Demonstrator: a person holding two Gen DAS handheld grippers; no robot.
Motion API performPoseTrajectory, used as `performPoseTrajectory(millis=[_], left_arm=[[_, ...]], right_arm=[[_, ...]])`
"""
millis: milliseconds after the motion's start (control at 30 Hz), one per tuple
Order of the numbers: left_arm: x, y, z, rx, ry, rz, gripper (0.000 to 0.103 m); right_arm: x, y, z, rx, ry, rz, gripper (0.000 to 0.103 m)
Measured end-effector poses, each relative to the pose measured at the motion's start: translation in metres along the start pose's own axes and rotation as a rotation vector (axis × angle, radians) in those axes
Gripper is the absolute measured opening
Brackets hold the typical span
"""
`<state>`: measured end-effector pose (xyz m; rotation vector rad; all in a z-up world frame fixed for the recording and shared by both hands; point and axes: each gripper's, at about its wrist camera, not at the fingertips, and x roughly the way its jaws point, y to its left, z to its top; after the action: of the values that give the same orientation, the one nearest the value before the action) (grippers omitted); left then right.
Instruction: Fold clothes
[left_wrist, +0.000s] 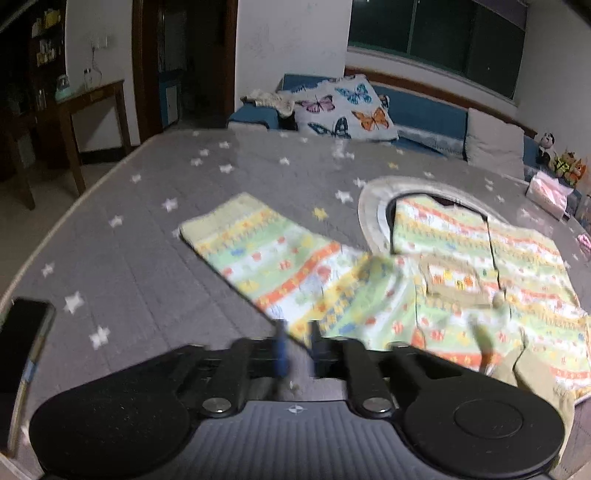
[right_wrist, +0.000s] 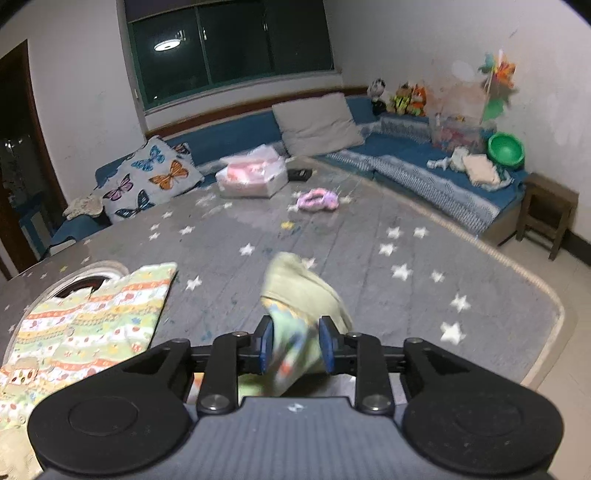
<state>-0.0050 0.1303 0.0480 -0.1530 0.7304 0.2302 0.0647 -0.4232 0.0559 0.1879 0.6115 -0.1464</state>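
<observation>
A child's striped green, yellow and orange jacket (left_wrist: 461, 266) lies spread on the grey star-patterned mat (left_wrist: 147, 258), one sleeve (left_wrist: 258, 251) stretched to the left. My left gripper (left_wrist: 297, 343) sits at the jacket's near hem with its blue pads close together; the view is blurred and I cannot tell if cloth is pinched. In the right wrist view the jacket body (right_wrist: 85, 325) lies at the left. My right gripper (right_wrist: 297, 345) is shut on the other sleeve (right_wrist: 303, 295), whose green cuff sticks up ahead of the pads.
A dark phone (left_wrist: 22, 343) lies on the mat at the left. A butterfly cushion (left_wrist: 343, 107) and grey pillow (right_wrist: 317, 125) lean on the blue bench. A plastic box (right_wrist: 255, 175), a purple scrunchie (right_wrist: 317, 199), soft toys (right_wrist: 402, 98) and a wooden stool (right_wrist: 546, 210) are nearby.
</observation>
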Motion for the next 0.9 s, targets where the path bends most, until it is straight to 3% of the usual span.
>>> performPoseTrajectory(millis=[33,100,267,400,667,900], left_arm=[[-0.001,-0.001,0.004,0.007,-0.018,-0.001,0.049],[-0.001,-0.007,0.016,0.028,-0.048,-0.011,0.049],[0.018,-0.031,0.042,0.079,-0.068,-0.077,0.049],[0.052,-0.060,0.061,0.133,-0.031,-0.147,0.049],[0.121,-0.109,0.091,0.235,0.015,-0.176,0.049],[0.165,-0.137,0.106,0.300,0.043,-0.184,0.049]], right_arm=[[-0.002,0.000,0.003,-0.006,-0.012,-0.011,0.038],[-0.004,0.000,0.010,-0.019,-0.033,-0.022,0.038],[0.010,0.019,0.022,-0.067,-0.007,0.055,0.038],[0.035,0.045,0.027,-0.102,0.050,0.141,0.037],[0.091,0.098,0.035,-0.168,0.165,0.287,0.037],[0.143,0.135,0.036,-0.222,0.239,0.315,0.037]])
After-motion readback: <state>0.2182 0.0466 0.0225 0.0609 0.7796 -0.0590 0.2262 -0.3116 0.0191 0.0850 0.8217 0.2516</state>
